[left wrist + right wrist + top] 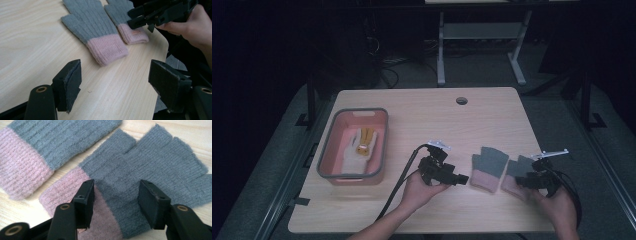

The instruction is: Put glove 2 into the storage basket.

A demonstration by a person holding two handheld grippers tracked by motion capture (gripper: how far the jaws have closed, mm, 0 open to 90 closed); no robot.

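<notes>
Two grey knit gloves with pink cuffs lie flat side by side on the wooden table (422, 115). One glove (488, 167) (95, 27) (50, 142) lies just ahead of my left gripper (462, 179) (115, 82), whose jaws stand wide open over bare wood. The other glove (515, 172) (125, 20) (150, 162) lies under my right gripper (523, 181) (116, 200). Its jaws stand apart just above the glove's palm near the cuff, with the pads not pressing on the knit.
A pink bin with a grey rim (328, 150) stands at the table's left and holds a white and yellow glove (360, 145). A cable hole (461, 100) sits near the far edge. The right glove lies close to the table's right front corner.
</notes>
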